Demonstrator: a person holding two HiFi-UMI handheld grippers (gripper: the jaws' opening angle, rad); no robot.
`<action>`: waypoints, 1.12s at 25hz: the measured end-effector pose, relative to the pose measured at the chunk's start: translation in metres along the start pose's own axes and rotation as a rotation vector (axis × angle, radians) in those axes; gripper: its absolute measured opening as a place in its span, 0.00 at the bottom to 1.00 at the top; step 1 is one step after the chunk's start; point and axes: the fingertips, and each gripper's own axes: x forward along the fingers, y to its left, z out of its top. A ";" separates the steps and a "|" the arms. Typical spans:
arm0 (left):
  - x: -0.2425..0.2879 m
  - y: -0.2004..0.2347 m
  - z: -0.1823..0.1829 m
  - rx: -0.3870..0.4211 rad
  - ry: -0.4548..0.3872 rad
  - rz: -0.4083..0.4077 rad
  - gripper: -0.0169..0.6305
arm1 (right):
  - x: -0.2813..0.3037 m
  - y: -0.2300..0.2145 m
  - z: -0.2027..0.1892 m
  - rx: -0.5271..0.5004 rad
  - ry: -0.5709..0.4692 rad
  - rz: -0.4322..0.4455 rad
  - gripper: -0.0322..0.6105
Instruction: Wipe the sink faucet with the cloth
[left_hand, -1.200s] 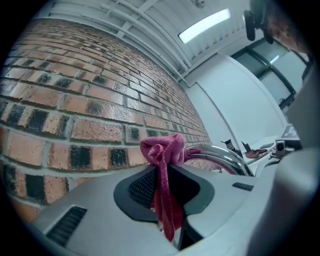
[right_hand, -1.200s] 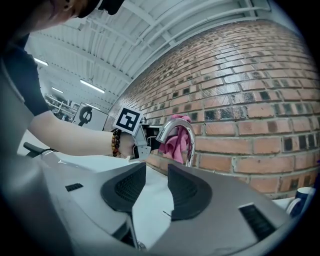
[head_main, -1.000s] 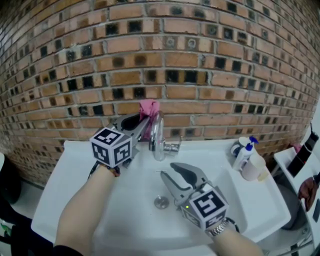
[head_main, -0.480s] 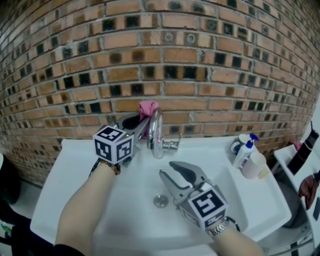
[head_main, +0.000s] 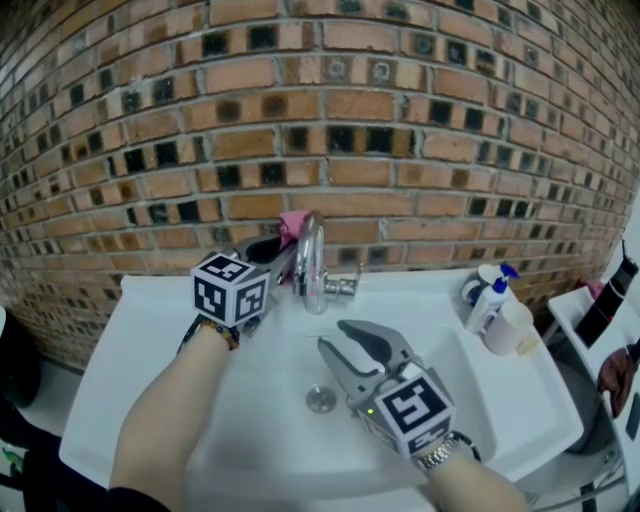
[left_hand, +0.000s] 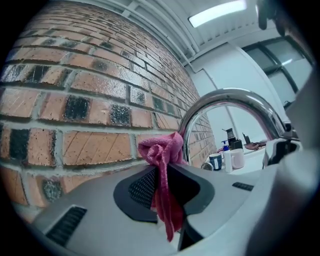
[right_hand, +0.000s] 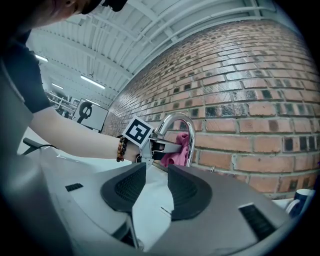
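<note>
A curved chrome faucet (head_main: 312, 262) rises at the back of the white sink (head_main: 150, 340), in front of the brick wall. My left gripper (head_main: 285, 240) is shut on a pink cloth (head_main: 292, 225) and holds it against the back left side of the faucet's neck. In the left gripper view the cloth (left_hand: 163, 165) bunches between the dark pads, with the faucet arch (left_hand: 227, 102) just beyond it. My right gripper (head_main: 345, 350) hovers open over the basin, nothing between its fingers. From the right gripper view, the faucet (right_hand: 180, 131) and cloth (right_hand: 177, 152) lie ahead of the jaws.
A drain (head_main: 320, 400) sits in the basin under the right gripper. A pump bottle (head_main: 488, 300), a cup (head_main: 472, 297) and a pale jar (head_main: 510, 332) stand on the sink's right rim. A dark bottle (head_main: 608, 300) rests on a white surface at far right.
The left gripper has sunk with the cloth, sliding it down the faucet's neck from near the top of the arch. The right gripper has stayed put.
</note>
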 end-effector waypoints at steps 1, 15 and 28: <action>0.001 0.000 -0.003 0.001 0.009 -0.001 0.14 | 0.000 0.000 0.000 -0.001 0.001 0.000 0.28; 0.005 0.001 -0.041 0.004 0.101 0.003 0.14 | 0.001 -0.002 -0.002 -0.002 0.006 -0.006 0.28; 0.004 0.004 -0.072 -0.024 0.157 0.029 0.14 | 0.001 -0.003 -0.002 0.003 0.005 -0.008 0.28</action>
